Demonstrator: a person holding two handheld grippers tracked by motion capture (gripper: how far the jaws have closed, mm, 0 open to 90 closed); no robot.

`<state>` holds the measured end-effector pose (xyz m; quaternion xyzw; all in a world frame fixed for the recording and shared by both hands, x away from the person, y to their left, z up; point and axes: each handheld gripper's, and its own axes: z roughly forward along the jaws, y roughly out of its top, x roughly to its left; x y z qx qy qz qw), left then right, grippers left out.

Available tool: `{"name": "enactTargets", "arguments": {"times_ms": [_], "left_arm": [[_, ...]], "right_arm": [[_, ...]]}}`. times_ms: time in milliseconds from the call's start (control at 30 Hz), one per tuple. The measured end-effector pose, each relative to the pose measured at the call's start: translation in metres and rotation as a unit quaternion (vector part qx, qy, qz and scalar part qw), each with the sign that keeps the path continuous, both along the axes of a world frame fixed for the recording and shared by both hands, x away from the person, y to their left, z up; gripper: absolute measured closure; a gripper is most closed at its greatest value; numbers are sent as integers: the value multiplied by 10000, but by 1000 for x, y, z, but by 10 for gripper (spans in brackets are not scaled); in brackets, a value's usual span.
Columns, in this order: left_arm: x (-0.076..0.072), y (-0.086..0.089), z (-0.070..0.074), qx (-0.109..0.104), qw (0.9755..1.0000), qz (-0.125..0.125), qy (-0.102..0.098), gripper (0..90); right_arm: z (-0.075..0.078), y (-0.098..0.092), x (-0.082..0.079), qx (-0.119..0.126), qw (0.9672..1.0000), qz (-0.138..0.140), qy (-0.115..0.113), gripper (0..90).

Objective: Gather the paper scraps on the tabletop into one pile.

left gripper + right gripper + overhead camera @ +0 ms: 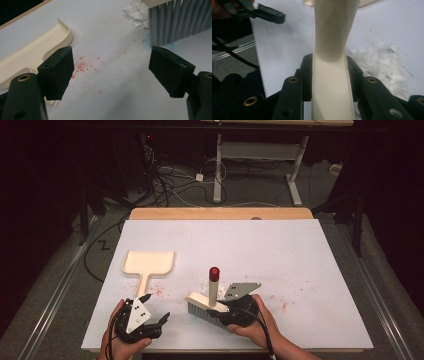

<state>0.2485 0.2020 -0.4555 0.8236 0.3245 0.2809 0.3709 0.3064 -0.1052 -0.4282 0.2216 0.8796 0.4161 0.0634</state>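
Far left on the white table cover (280, 250), a cream dustpan (148, 262) lies flat, pan end away from the person, handle pointing back toward them. Just below the handle end sits the left gripper (156, 307), jaws spread wide, holding nothing; in the left gripper view the dustpan (32, 52) is just beside its left jaw. Red crumbs (82, 65) are scattered on the cover between the jaws, near the dustpan handle. Moving right: a small heap of white shreds (136, 11) lies at the brush's grey bristles (175, 21). The right gripper (329, 75) is pinched on the hand brush (207, 302) by its cream handle (332, 50), which stands upright with a red tip (214, 272), bristles down on the cover.

Judged step: sweeping is set up, brush in hand, pan not yet taken. Next move probably calls for the left gripper to close on the dustpan handle and bring the pan lip against the debris, then brush toward it.
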Motion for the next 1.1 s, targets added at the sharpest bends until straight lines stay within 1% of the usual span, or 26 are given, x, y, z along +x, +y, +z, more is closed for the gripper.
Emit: {"name": "enactTargets", "arguments": {"times_ms": [33, 67, 100, 167, 233, 267, 367, 467, 500, 533, 567, 600, 667, 700, 733, 767, 833, 867, 900, 933, 967, 1000, 1033, 1100], "left_arm": [[0, 0, 0, 9, 10000, -16, 3, 197], [0, -1, 0, 8, 10000, -31, 8, 197], [0, -2, -1, 25, 10000, -36, 7, 197], [1, -2, -1, 31, 10000, -51, 22, 197], [1, -3, 0, 19, 10000, -43, 9, 197], [1, -3, 0, 13, 10000, -45, 7, 197], [1, -3, 0, 14, 10000, -33, 2, 197], [1, -1, 2, 0, 10000, 2, -26, 197], [1, 0, 2, -4, 10000, 24, -49, 197], [0, 2, 4, -26, 10000, 53, -61, 197], [0, 4, 4, -90, 9999, 116, -39, 197], [-1, 6, 5, -107, 9998, 148, -54, 197], [-1, 11, 7, -141, 9996, 231, -96, 195], [-1, 13, 7, -163, 9994, 268, -119, 194], [-2, 15, 8, -210, 9992, 302, -142, 193], [-2, 17, 9, -253, 9990, 331, -157, 193], [-2, 19, 10, -325, 9986, 372, -168, 193], [-2, 20, 9, -332, 9986, 375, -157, 193], [-2, 20, 9, -329, 9987, 364, -142, 193], [-2, 20, 9, -337, 9988, 349, -119, 193], [-2, 19, 8, -320, 9989, 334, -109, 193], [-2, 19, 8, -305, 9990, 317, -102, 193], [-2, 18, 8, -303, 9991, 297, -99, 193], [-2, 16, 7, -298, 9992, 269, -87, 193]], "right_arm": [[0, -2, 2, -10, 10000, -55, -3, 678], [1, -6, 5, -75, 9997, -215, -87, 679], [1, -6, 5, -75, 9997, -215, -87, 679], [3, -10, 6, -120, 9993, -302, -165, 679], [6, -12, 7, -187, 9985, -399, -331, 678], [8, -14, 7, -155, 9985, -423, -310, 678], [14, -15, 4, 30, 9989, -345, -329, 679], [21, -9, -5, 170, 9993, -128, -309, 679], [25, -5, -12, 294, 9992, 31, -251, 678], [25, -5, -12, 294, 9992, 31, -251, 678], [26, -2, -14, 359, 9991, 145, -162, 678], [26, 1, -17, 381, 9989, 261, -71, 678], [24, 7, -23, 386, 9983, 431, 44, 678], [21, 10, -25, 368, 9979, 510, 155, 678], [18, 13, -26, 346, 9974, 591, 211, 679], [15, 16, -27, 301, 9974, 607, 251, 678], [9, 20, -28, 147, 9974, 655, 254, 678], [6, 21, -28, 127, 9974, 641, 308, 678], [4, 21, -27, 84, 9973, 650, 316, 678], [3, 20, -26, 24, 9977, 608, 299, 678], [1, 19, -25, -13, 9981, 573, 214, 678], [1, 17, -23, -21, 9984, 529, 191, 678], [1, 14, -20, -25, 9985, 496, 247, 678], [1, 7, -16, -69, 9991, 372, 164, 678]]}}
